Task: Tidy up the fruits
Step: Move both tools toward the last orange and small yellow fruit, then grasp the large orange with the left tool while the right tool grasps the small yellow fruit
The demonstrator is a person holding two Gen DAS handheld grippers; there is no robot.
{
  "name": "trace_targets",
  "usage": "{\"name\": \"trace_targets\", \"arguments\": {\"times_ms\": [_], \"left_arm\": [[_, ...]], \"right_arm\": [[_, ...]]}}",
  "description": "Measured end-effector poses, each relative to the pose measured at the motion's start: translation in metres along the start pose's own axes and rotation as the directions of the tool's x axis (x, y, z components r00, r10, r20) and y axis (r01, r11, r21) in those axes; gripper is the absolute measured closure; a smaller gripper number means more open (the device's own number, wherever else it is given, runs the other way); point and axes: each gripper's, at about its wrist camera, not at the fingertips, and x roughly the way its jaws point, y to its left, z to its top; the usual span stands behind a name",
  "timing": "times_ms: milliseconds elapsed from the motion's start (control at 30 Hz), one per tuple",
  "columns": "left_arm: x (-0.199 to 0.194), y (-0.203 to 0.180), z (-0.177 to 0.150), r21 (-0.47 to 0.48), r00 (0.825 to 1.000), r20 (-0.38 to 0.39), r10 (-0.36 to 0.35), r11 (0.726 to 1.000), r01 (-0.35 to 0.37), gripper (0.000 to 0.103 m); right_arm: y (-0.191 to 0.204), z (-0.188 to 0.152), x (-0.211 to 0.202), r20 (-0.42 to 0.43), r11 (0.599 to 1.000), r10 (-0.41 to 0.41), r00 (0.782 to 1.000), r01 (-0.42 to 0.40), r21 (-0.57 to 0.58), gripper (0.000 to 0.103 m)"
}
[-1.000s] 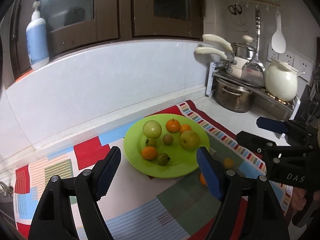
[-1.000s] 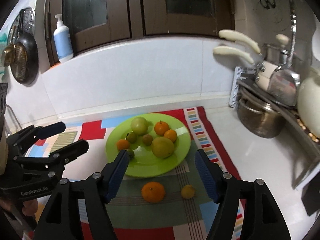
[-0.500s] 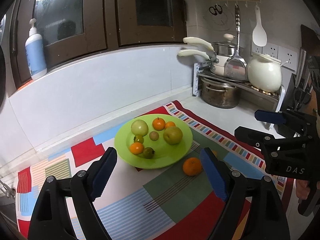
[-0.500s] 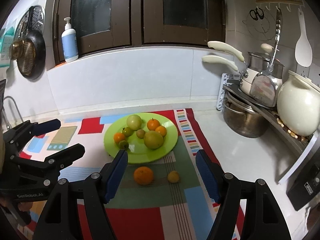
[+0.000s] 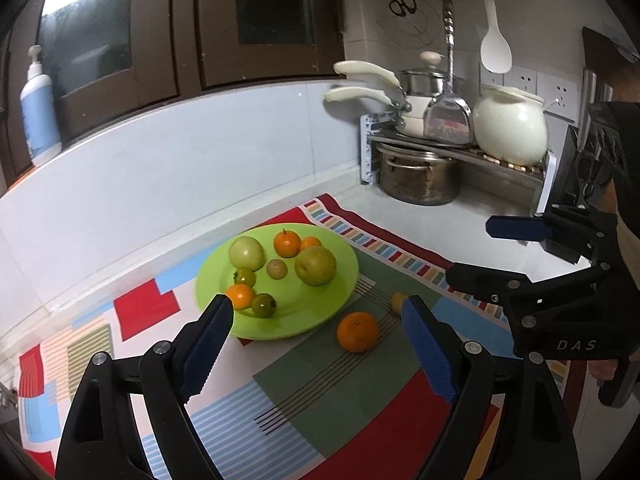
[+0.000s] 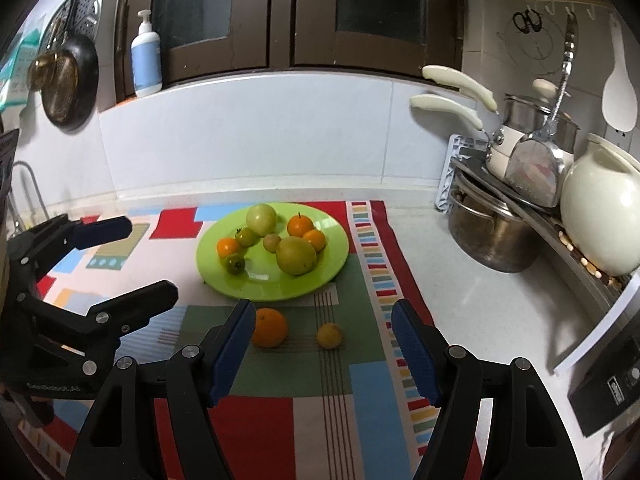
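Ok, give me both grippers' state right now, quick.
Left gripper: open, holding nothing, above the mat in front of the green plate.
Right gripper: open, holding nothing, with the loose orange near its left finger.

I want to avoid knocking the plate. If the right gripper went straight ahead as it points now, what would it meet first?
Probably the small yellow fruit on the mat, lying between the open right gripper fingers' line; the orange sits by its left finger. Depth is uncertain.
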Motion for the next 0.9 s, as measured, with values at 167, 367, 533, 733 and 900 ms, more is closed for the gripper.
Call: {"name": "trace_targets", "arguments": {"times_ms": [167,367,533,733,900], "left_arm": [[0.016,-0.006,-0.005,0.029,1.0,-0.02,-0.018,0.999,0.018,0.016],[0.035,-0.011,-0.014,0.061,0.997,-0.058,-0.041,0.997,0.045,0.017],[0.054,-0.012,-0.022,0.069,0.993,-0.1,-0.061,0.995,0.068,0.017],[0.079,-0.011,-0.03,0.068,0.984,-0.151,-0.097,0.992,0.108,0.02],[0.097,-0.01,-0.033,0.026,0.97,-0.195,-0.147,0.988,0.154,0.029]], "right_arm": [[-0.003,-0.005,0.012,-0.026,0.999,0.015,1.0,-0.016,-0.039,0.032],[-0.006,-0.011,0.03,-0.064,0.996,0.022,0.998,-0.027,-0.079,0.032],[-0.007,-0.019,0.049,-0.105,0.993,0.034,0.994,-0.045,-0.105,0.032],[-0.009,-0.029,0.073,-0.154,0.991,0.053,0.987,-0.07,-0.113,0.032],[-0.015,-0.036,0.09,-0.188,0.992,0.074,0.979,-0.091,-0.086,0.033]]}}
